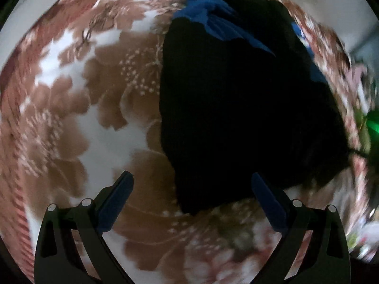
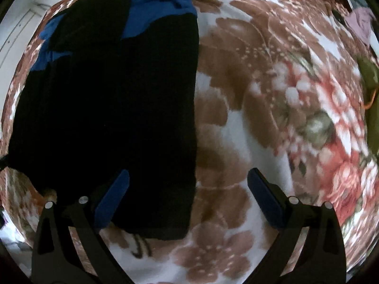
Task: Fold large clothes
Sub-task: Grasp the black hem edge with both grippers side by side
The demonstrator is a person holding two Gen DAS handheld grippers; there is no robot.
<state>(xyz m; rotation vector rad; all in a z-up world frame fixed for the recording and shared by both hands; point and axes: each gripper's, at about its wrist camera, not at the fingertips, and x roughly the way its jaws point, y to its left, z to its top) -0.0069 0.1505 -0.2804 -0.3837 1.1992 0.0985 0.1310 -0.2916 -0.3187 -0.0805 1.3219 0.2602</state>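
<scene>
- A large black cloth garment [image 1: 236,118] lies flat on a bedspread [image 1: 106,108] with a big brown, pink and white flower print.
- In the left wrist view the black garment fills the middle and the right of the scene; its near edge ends between the two fingers of the left gripper [image 1: 192,190].
- The left gripper hangs above the bedspread with its blue-padded fingers [image 1: 116,201] spread wide apart, and they grasp nothing.
- In the right wrist view the same garment [image 2: 106,106] takes the left half, with a straight edge that runs from far to near.
- The right gripper [image 2: 188,188] also has its fingers released and far from each other; its left finger [image 2: 111,201] is seen over the black cloth, its right finger over the flower print. I cannot tell if the left one touches the cloth.
- A bright blue cloth piece [image 2: 161,7] with a white mark lies at the far end of the black garment, partly under it.
- A thin dark cord [image 2: 139,246] comes out from the near edge of the garment onto the bedspread.
- At the far right, a mauve cloth [image 2: 362,23] and an olive green cloth [image 2: 369,75] rest on the bedspread, well apart from the black garment.
- The edges of both views are blurred.
</scene>
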